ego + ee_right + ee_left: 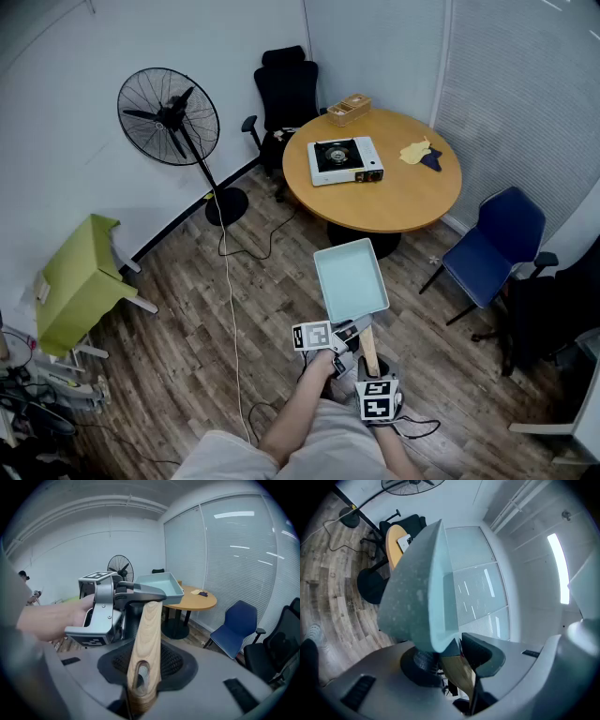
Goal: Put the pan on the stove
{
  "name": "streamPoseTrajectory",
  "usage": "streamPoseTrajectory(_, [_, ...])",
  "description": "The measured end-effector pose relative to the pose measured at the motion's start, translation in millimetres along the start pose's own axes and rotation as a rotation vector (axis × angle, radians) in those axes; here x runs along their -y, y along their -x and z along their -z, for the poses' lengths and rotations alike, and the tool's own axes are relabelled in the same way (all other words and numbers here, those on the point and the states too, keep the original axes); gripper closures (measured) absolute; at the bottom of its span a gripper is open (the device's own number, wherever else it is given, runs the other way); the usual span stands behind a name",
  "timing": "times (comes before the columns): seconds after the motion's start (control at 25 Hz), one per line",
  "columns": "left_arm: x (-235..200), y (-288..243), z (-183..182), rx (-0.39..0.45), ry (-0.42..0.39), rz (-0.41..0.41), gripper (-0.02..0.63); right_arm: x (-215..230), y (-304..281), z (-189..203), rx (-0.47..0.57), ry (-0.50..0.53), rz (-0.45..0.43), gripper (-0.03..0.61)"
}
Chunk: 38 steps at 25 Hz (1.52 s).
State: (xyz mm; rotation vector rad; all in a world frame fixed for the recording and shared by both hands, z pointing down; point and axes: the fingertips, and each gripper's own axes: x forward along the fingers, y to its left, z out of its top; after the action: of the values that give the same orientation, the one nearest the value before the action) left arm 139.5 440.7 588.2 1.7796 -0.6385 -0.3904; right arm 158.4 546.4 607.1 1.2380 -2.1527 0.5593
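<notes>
Nearest us, our right tool is clamped on the end of the pan's wooden handle. Just beyond it, our left tool pinches the handle's neck. The square pan hangs over the floor. We judge it rigid and front-heavy, so two holds suit it. Far off, the stove sits on the round bench.

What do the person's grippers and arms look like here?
The left gripper and right gripper are grey and two-jawed, each carrying a cube with black-and-white square markers. Their pads are black and textured. The forearms are bare; no sleeves show.
</notes>
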Motion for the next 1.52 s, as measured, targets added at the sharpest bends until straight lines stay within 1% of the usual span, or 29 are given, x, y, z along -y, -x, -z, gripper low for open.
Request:
streamPoseTrajectory(0.16, [-4,-3,-13,-0.007,0.006,-0.003,0.46,2,-12,-11,0.017,-0.006,0.004,0.466])
streamPoseTrajectory(0.32, [-11,-6,-32,-0.015,0.011,-0.012,0.461,0,-27,-23,-0.003,-0.011,-0.001,0.466])
streamPoseTrajectory(0.52, [-19,-15,-60,-0.027,0.014,-0.012,0.461,3,-47,-45,-0.004,-0.028,0.008,0.466])
streamPoseTrajectory(0.8, [-40,-33,-103,-0.065,0.051,-0.022,0.46,13,-86,-78,-0.006,-0.075,0.026,0.468])
streamPoseTrajectory(0.96, [-52,-45,-134,-0.079,0.075,-0.026,0.46,17,-110,-105,-0.007,-0.094,0.034,0.466])
streamPoseTrajectory(1.2, [-72,-54,-183,-0.1,0.091,-0.065,0.462,17,-151,-140,-0.01,-0.107,0.046,0.468])
streamPoseTrajectory(1.28, [-78,-54,-200,-0.119,0.083,-0.072,0.462,13,-166,-151,-0.01,-0.111,0.045,0.468])
streamPoseTrajectory(1.52, [-89,-55,-251,-0.159,0.042,-0.045,0.46,1,-205,-186,-0.004,-0.117,0.038,0.466])
